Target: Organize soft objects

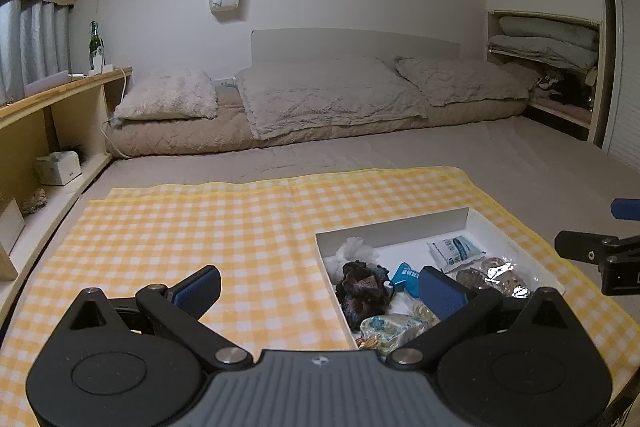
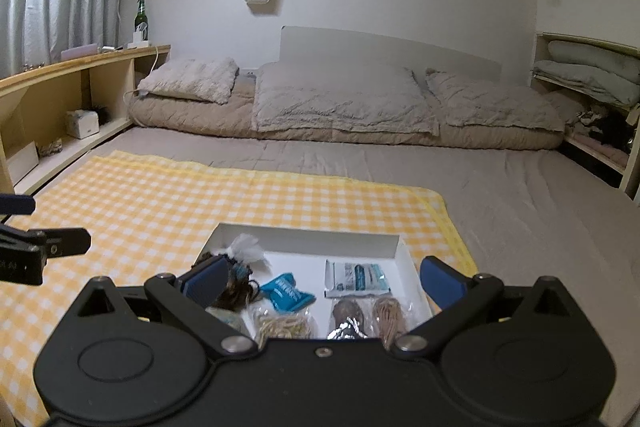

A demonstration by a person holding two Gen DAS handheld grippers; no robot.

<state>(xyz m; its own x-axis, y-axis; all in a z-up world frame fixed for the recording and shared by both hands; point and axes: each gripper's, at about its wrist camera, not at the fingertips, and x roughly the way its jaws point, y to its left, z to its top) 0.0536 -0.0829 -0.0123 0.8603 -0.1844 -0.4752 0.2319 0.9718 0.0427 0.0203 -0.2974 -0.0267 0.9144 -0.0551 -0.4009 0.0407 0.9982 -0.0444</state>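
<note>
Grey-sheeted bed (image 2: 500,187) fills the room, serving as the work surface. Yellow-and-white checked cloth (image 1: 192,227) is spread flat on it, likely to mark out the sorting area. Shallow white cardboard tray (image 2: 394,247) sits on the cloth's right part, walls keeping the soft bits corralled.

In the tray: dark multicoloured fabric scrunchie (image 1: 362,287) near the left wall, white fluffy pom-pom (image 2: 248,247) in the far-left corner, white-and-blue flat sachet (image 2: 356,277) toward the far right, small teal crinkled packet (image 2: 286,291) mid-tray, two brown bundles in clear wrap (image 2: 370,315) at the near right, pale stringy stuff in a clear bag (image 2: 284,325) near edge. All items look inside the tray already; nothing loose on the cloth.

Left gripper (image 1: 318,291) hovers low over the tray's left wall, spread wide, holding nothing. Right gripper (image 2: 324,281) hangs over the tray centre, also spread wide and empty. Both probably poised to pick or check; which item is next, can't tell.
</note>
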